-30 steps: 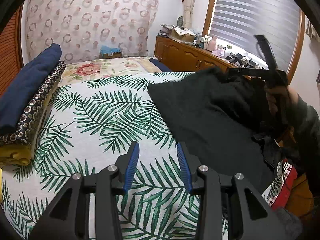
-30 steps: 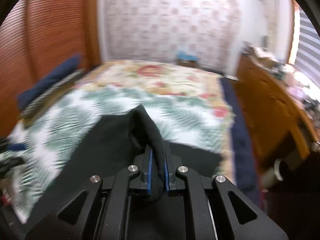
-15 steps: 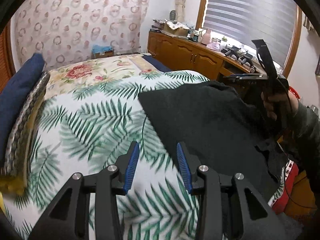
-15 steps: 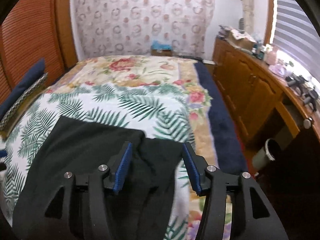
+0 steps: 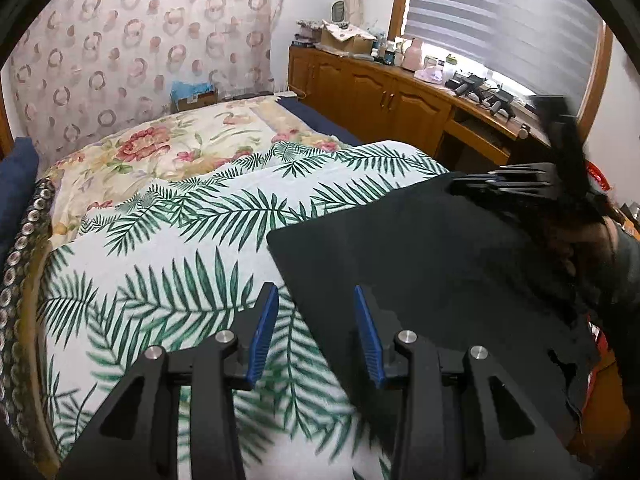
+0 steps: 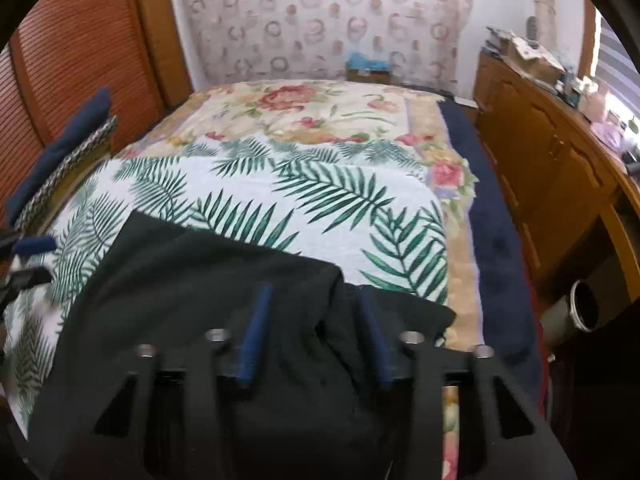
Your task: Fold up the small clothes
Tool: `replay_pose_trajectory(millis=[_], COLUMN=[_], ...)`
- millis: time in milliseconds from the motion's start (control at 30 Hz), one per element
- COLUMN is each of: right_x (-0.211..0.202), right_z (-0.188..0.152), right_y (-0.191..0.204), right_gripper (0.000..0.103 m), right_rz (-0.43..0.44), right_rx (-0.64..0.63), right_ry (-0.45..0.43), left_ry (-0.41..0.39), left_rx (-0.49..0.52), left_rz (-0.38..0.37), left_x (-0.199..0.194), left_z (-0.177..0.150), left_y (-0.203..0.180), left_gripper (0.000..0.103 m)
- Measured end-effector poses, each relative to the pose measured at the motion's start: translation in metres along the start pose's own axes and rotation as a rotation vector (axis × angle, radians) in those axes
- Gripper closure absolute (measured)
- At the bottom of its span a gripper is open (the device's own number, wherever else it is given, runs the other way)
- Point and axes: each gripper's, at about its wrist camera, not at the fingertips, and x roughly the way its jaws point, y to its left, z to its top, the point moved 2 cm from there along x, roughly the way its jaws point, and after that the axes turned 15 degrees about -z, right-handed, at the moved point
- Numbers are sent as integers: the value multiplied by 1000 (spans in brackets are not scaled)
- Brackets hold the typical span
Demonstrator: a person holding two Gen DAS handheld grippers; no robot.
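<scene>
Palm-print bedspread (image 6: 248, 200): dark garment (image 6: 192, 280) under right gripper (image 6: 314, 340) (closing).

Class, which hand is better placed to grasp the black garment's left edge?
Left. The left gripper, open, straddles that edge of the black garment; the right gripper, jaws closing around a fold, sits opposite.

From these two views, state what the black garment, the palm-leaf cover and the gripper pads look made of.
Black garment: soft matte fabric, maybe knit or fleece; it drapes limp, no sheen.
Palm-leaf cover: printed woven cloth, probably cotton; flat, dull, green fronds on white.
Left gripper pads: blue, ribbed, likely rubber or plastic, set on matte black fingers with metal screws.
</scene>
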Motion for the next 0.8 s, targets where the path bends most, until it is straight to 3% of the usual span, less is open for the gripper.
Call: replay_pose_trajectory(millis=[133,233,433,533,600,633,667,800], right_x=[-21,-44,-27,-22,-20,-17,-15,-3], right_z=[-2,0,-6,-11,-14,-15,-16,-21], right_y=[-4,-20,-28,-26,-28,-30,-33,-40], right_gripper=[98,98,96,80,57,50,45,45], right_rz=[30,5,-41,-73,-92,-106,-113,-86], right_rx=[6,61,61,55,55,62,73,102], right_ry=[-99,-157,-76,-67,-64,-53,-43,-1], left_ry=[8,21,56,66,71,74,77,71], left_rx=[-6,-12,-49,-51,-53,-56,-59,-54], left_rz=[-4,-4,-3,-8,-15,-19,-24,-30], left_x=[12,23,45,52,56,57,59,61], left_z=[10,15,22,25,26,26,26,27], left_y=[6,14,33,36,37,38,39,38], left_gripper=[65,65,65,65,65,65,65,65])
